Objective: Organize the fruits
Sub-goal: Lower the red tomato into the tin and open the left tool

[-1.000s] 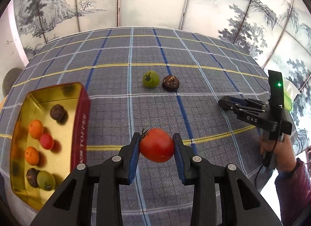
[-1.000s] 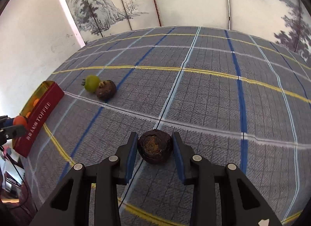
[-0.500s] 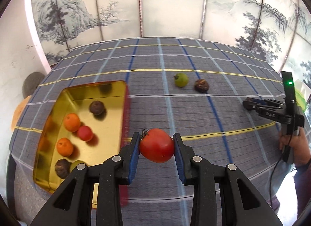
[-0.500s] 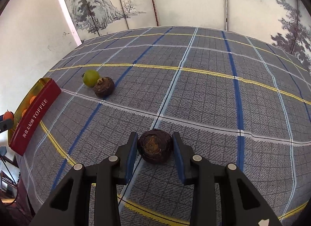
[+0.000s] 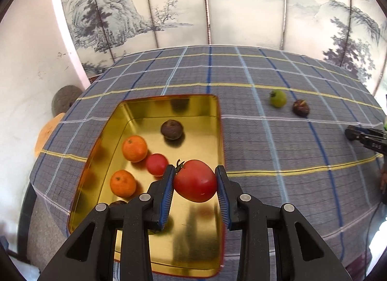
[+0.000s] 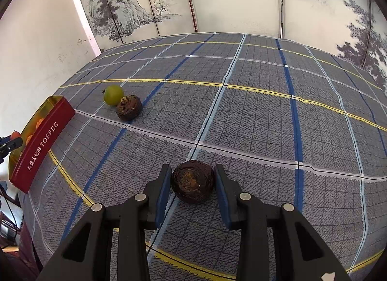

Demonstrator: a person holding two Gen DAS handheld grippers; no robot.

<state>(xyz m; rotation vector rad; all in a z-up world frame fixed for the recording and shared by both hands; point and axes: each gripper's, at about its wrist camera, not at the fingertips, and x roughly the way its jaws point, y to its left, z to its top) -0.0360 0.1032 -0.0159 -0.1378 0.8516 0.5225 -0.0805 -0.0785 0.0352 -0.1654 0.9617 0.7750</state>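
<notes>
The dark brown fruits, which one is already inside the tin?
The dark brown fruit at the far end of the gold tin, beyond the oranges. Another dark one lies on the cloth beside the green fruit; the right gripper holds a third.

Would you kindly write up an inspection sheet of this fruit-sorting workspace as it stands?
Surface: plaid tablecloth, flat.
Job's things: gold tin holds two oranges, a small red fruit and a dark fruit; green fruit and dark brown fruit lie together on the cloth.
Clutter: nothing seen.
Grippers: left gripper holds a red tomato above the tin; right gripper holds a dark round fruit over the cloth.
Cables: nothing seen clearly.
Surroundings: painted screen, white wall.
</notes>
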